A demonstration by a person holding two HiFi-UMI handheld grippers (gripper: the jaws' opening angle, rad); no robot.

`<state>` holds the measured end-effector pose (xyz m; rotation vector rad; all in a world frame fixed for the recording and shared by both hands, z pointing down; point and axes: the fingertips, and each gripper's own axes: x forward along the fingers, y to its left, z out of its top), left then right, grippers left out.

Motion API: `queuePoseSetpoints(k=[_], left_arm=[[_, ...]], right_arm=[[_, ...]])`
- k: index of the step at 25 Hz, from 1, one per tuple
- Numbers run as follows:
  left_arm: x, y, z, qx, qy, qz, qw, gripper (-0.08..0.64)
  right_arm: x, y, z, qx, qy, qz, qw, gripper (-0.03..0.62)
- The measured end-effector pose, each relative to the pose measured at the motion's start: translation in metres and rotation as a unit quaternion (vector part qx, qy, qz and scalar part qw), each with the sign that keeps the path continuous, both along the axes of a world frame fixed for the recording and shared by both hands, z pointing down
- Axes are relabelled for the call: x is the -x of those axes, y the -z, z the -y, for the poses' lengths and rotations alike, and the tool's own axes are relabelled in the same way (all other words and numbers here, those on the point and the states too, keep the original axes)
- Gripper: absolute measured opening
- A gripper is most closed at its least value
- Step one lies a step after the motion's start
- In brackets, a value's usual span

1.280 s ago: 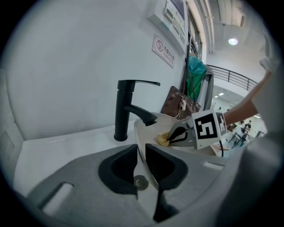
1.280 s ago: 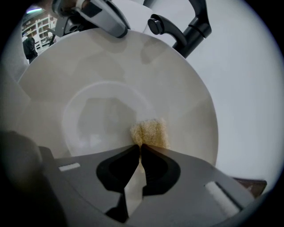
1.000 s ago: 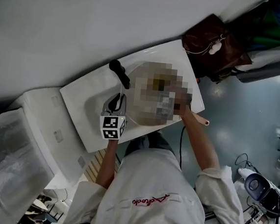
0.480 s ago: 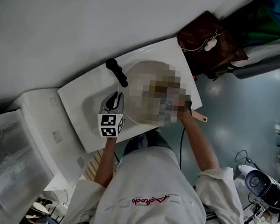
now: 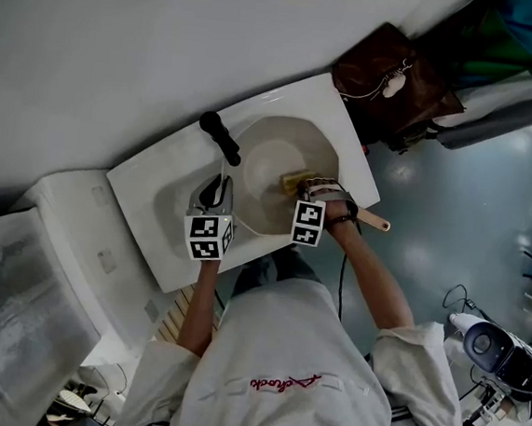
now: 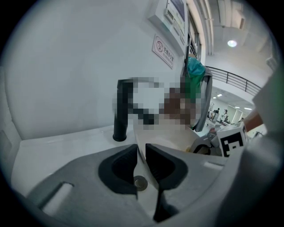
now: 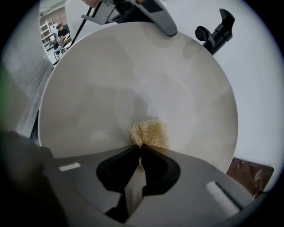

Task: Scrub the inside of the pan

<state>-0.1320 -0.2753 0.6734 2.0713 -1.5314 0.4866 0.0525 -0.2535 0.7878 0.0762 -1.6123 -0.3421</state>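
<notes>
both grippers are clamped, mid-frame. right gripper (image 7: 140,150) pinches a scouring pad (image 7: 151,133) against the pan (image 7: 133,75); left gripper (image 6: 141,153) nips its rim.

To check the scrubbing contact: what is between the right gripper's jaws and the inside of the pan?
A yellowish scrub pad, pinched by the right gripper and lying against the pan; the right gripper view shows it.

The pan (image 5: 269,159) sits on the sink top (image 5: 146,196), with the faucet (image 5: 219,137) just behind its left rim. The left gripper (image 6: 141,156) is clamped on that left rim. The right gripper (image 7: 141,150) comes in from the right, pinching a scrub pad (image 7: 150,133) against the pan's inside. The pan's handle (image 5: 376,222) pokes out right, past the sink top's edge.
</notes>
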Motion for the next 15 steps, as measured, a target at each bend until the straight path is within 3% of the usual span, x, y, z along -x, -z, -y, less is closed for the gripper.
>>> queuePoseSetpoints(k=[15], left_arm=[[-0.001,-0.001,0.001,0.000,-0.001,0.001,1.0000,0.060]], right_arm=[[0.036,0.000,-0.048,0.056,0.023,0.013,0.998,0.025]])
